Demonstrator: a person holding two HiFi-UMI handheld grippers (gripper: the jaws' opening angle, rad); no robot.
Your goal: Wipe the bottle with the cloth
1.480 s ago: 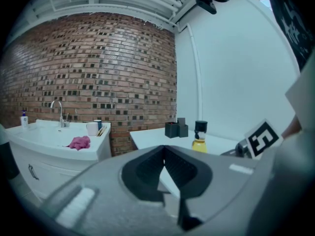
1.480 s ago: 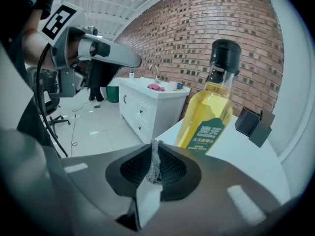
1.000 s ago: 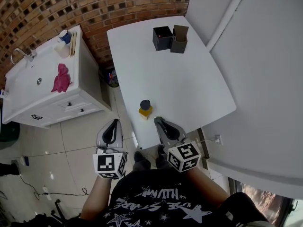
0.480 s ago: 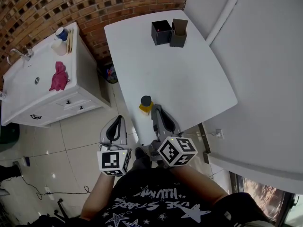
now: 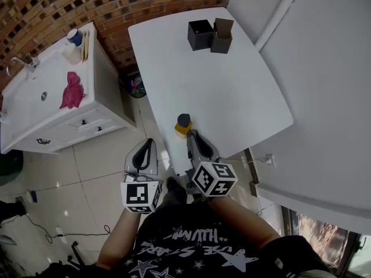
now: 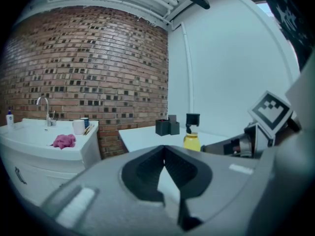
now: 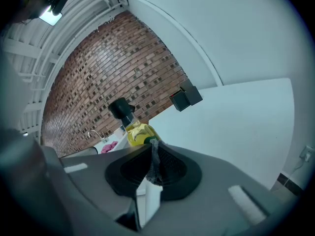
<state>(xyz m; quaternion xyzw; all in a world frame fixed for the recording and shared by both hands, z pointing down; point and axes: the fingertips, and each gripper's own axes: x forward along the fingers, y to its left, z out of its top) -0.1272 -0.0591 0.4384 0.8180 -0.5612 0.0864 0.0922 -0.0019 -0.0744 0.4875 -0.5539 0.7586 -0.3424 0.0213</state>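
A small yellow bottle [image 5: 184, 125] with a black cap stands upright near the front left edge of the white table [image 5: 232, 97]. My right gripper [image 5: 192, 135] is shut and empty, its tips just short of the bottle's base. In the right gripper view the bottle [image 7: 136, 130] rises right behind the closed jaws [image 7: 152, 148]. The pink cloth [image 5: 71, 90] lies crumpled on the white sink counter at the left. My left gripper [image 5: 148, 143] is shut with nothing in it, hanging over the tiled floor between counter and table. The left gripper view shows the bottle [image 6: 191, 137] and the cloth [image 6: 64, 141].
Two dark boxes [image 5: 200, 35] stand at the table's far end. The sink cabinet [image 5: 52, 126] carries a faucet [image 5: 20, 64] and cups [image 5: 73, 46]. A bin [image 5: 134, 86] sits on the floor by the brick wall. A white wall runs along the table's right side.
My right gripper rolled and shifted left and forward, bringing its tips up to the bottle. The left gripper stayed nearly where it was.
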